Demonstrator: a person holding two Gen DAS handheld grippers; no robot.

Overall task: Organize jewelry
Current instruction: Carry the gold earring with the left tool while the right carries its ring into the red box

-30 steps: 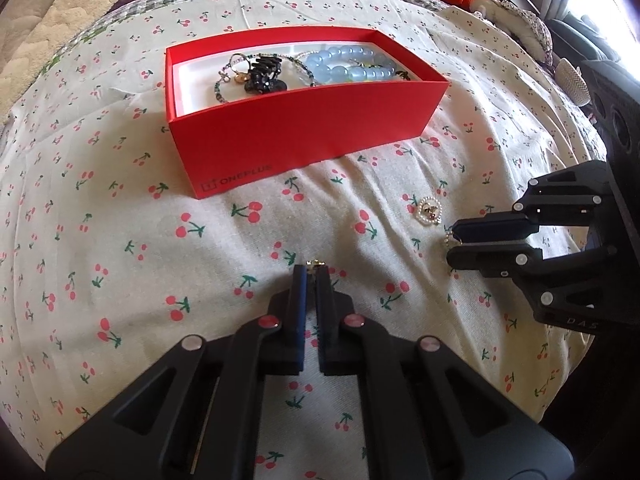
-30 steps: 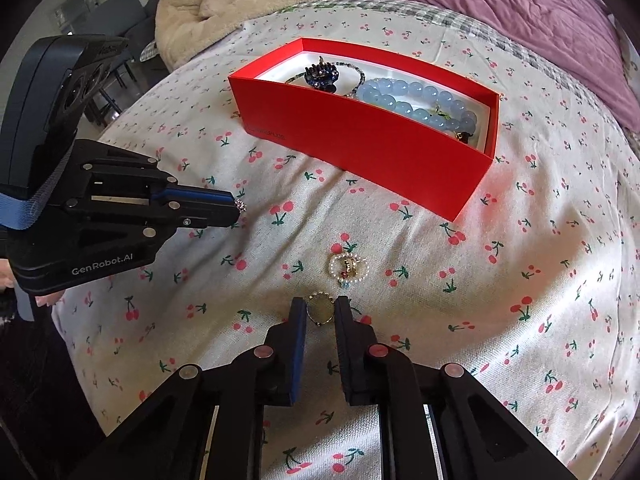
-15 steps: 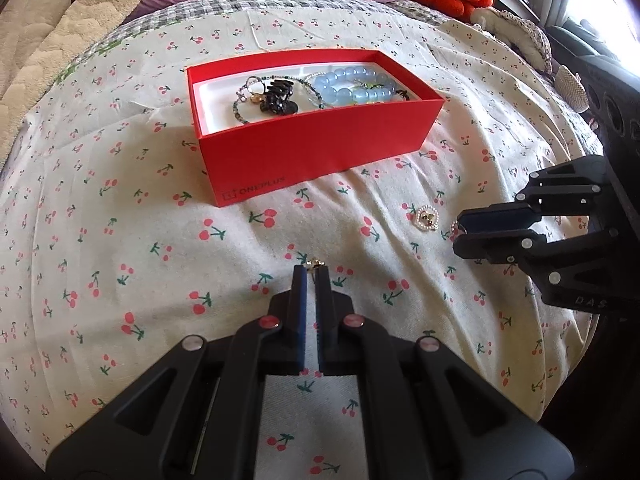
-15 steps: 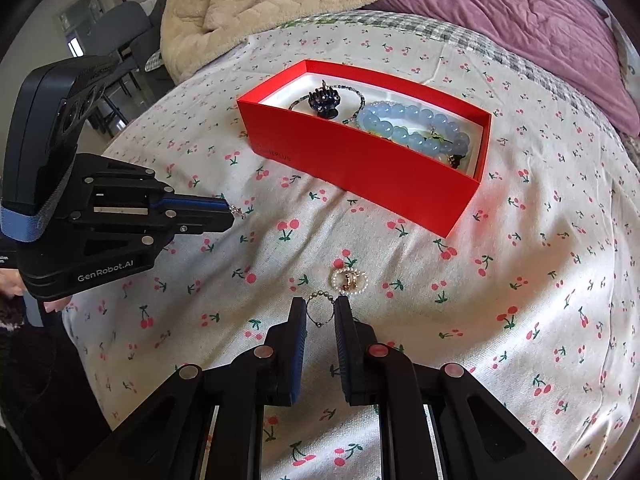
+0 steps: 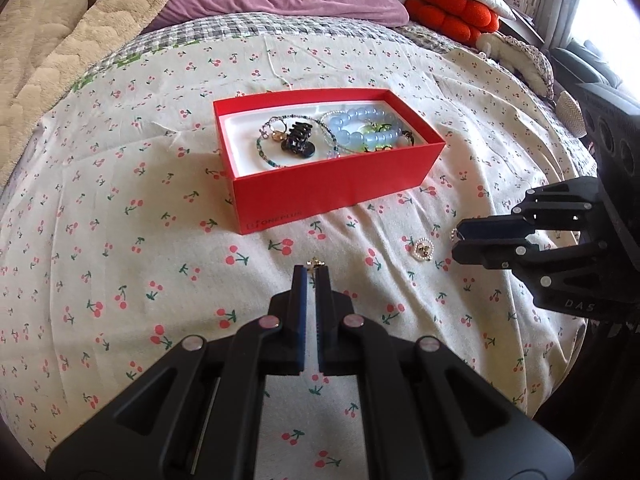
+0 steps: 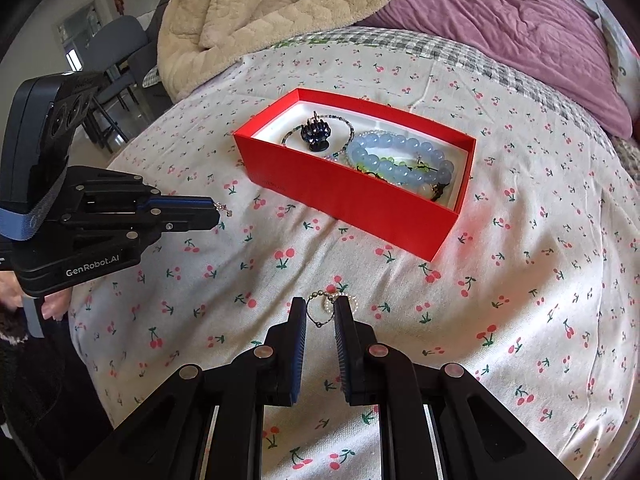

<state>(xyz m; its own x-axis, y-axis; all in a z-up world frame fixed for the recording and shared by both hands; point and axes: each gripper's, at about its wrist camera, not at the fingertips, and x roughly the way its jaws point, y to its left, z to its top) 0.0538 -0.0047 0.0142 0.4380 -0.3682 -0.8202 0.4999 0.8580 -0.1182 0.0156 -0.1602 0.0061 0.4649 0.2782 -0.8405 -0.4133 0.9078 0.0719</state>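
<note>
Gold trinket (image 5: 315, 262) blurry, left tongs (image 5: 311, 276) pinch it | right tongs (image 6: 321, 312) clamp ring (image 6: 319, 312)

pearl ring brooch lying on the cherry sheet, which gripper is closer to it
Right. The right gripper hangs just beside the pearl brooch, its tips almost over it. The left gripper, shut on a tiny gold piece, is farther off across the sheet.
</note>
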